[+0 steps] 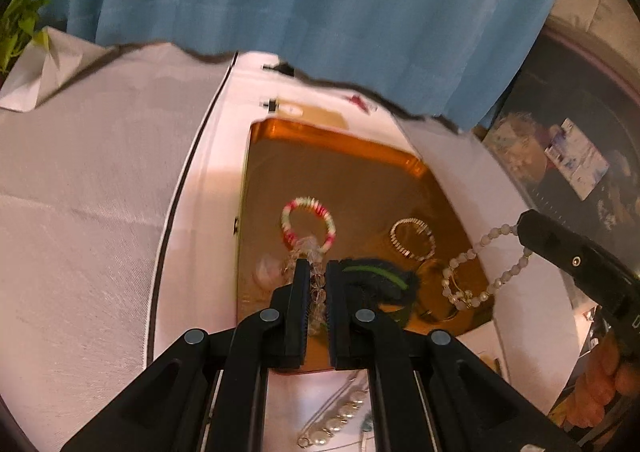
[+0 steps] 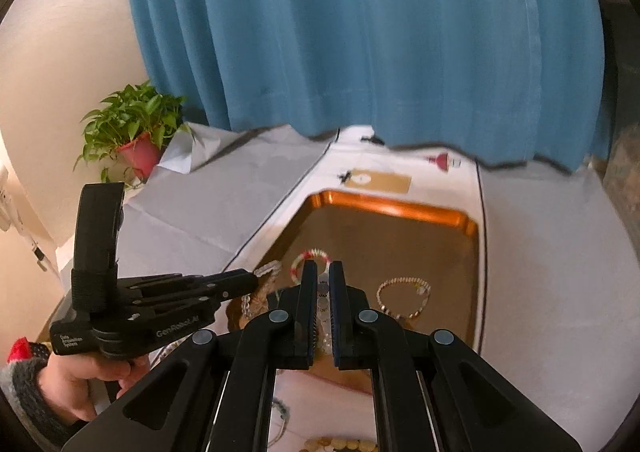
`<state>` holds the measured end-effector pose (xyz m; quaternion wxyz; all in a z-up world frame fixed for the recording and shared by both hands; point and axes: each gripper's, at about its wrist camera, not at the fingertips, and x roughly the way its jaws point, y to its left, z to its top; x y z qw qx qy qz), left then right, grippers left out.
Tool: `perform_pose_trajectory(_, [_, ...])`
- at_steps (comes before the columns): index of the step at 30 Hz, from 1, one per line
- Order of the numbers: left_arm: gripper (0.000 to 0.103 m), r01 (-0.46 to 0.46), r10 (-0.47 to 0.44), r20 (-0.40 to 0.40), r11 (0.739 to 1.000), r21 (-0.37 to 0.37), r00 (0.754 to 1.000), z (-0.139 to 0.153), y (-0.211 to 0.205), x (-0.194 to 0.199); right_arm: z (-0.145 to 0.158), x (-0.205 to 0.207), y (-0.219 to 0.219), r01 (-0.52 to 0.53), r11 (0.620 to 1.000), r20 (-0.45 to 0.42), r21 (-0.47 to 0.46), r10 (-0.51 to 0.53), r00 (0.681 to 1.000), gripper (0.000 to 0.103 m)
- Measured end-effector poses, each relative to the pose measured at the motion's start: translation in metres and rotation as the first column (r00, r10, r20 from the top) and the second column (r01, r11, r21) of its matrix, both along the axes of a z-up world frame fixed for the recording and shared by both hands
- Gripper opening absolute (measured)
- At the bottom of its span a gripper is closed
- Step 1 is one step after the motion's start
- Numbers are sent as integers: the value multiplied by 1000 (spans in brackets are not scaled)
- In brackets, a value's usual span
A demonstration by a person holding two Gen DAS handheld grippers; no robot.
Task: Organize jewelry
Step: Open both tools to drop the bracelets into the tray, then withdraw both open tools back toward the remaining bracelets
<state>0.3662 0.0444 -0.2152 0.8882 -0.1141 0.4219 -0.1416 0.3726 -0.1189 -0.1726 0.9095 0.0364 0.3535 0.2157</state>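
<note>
The left gripper (image 1: 318, 272) is clamped on a clear crystal bracelet (image 1: 316, 284) above the near end of the copper tray (image 1: 340, 140); the right gripper (image 2: 323, 272) pinches a pale bead bracelet (image 1: 486, 264) over the tray's near right edge; inside the tray lie a pink-and-white bracelet (image 1: 307, 224) and, to its right, a gold bracelet (image 1: 413, 239).

left tool (image 1: 318, 280) grips clear beads (image 1: 316, 292), seemingly | over copper tray (image 1: 340, 168)
</note>
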Motion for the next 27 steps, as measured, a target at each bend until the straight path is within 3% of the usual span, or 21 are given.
perform_pose_trajectory(4, [5,2,-1,-34,1000,18,999,-15,0,0,-24,9,-5,20,999,-64,36,-18,998,6])
perform_pose_trajectory(8, [7,19,-15,-53,997,75,998,-20,-6,-7,-45,14,0,14,1000,-102,1,-14,995,6])
perform_pose_trajectory(9, [12,16,-10,-61,996,89,998,-20,-7,-8,-49,14,1,14,1000,-107,-12,-16,994,6])
perform_pose_trajectory(11, [37,-3,11,-54,991,133,998,-17,-9,-15,-54,13,4,19,999,-108,-36,-23,994,8])
perform_pose_trajectory(12, [54,-9,14,-35,989,144,999,-14,-9,-20,-57,14,5,13,999,-120,-40,-18,993,8])
perform_pose_trajectory(13, [73,-5,7,-13,988,157,1000,-7,-12,-28,-61,15,6,15,998,-144,-53,-23,989,15])
perform_pose_trajectory(14, [78,-8,9,-2,985,171,1000,-4,-12,-30,-63,16,7,22,998,-162,-64,-33,986,22])
perform_pose_trajectory(16, [79,-15,8,35,979,202,999,8,-16,-44,-63,14,3,39,998,-175,-58,-48,983,64])
perform_pose_trajectory(17, [79,-11,3,40,980,198,999,12,-16,-47,-60,7,-1,53,998,-156,-43,-59,986,69])
perform_pose_trajectory(27, [84,-16,-3,104,984,179,995,61,-16,-114,-27,-76,-31,111,993,-110,-34,-114,987,81])
